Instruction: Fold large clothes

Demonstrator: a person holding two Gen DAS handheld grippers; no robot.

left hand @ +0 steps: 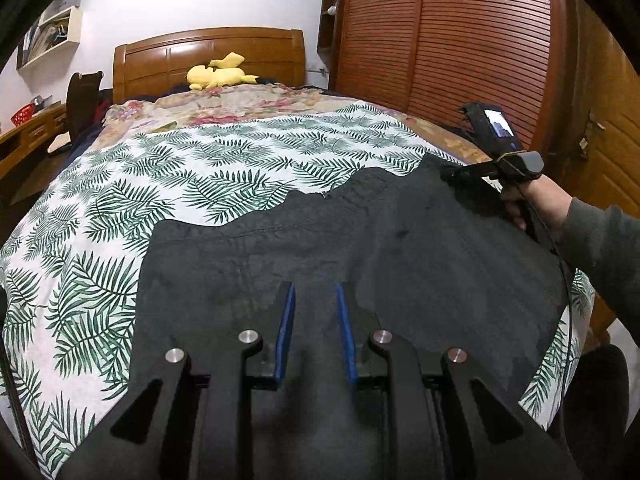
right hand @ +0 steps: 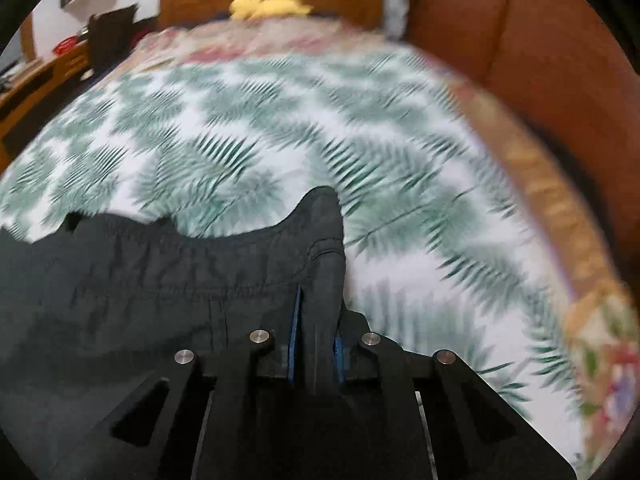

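- Right claw [right hand: 316, 320]: pads pinching a bunched corner of the dark garment [right hand: 140, 272]; a ridge of cloth stands up between the blue pads and runs forward past the tips. Grip looks set.
- Left claw [left hand: 315, 304]: jaws narrow but not touching, resting over the near part of the same garment [left hand: 360, 248]. Cloth fills the gap and covers the lower fingers, so I read it as pinching fabric, though the contact itself is not crisp.
- Garment location: spread flat on the bed's fern-print sheet [left hand: 200, 168], near end of the bed. Far edge is wavy, probably a waistband or hem.
- Key relation: garment's long axis runs left-right across the bed, roughly along the line between the two claws. Right claw holds the far right corner, seen from the left wrist view at [left hand: 472, 172], gripped by a person's hand [left hand: 532, 200]. Left claw sits mid-span on the near edge.
- Judgement: the next fold likely carries the right corner leftward over the body of the cloth, so the right hand is the mover and the left the anchor. Risk: the bunched corner slips or drags the whole piece.
- Right wrist view is motion-blurred; its background detail is unreliable.
- Containers: a red basket [left hand: 23, 114] on the desk at far left, contents not readable. Wall shelf [left hand: 56, 34] holds some items, too small to identify.
- Yellow plush toy [left hand: 218, 74] at the headboard [left hand: 208, 56], well apart from the work.
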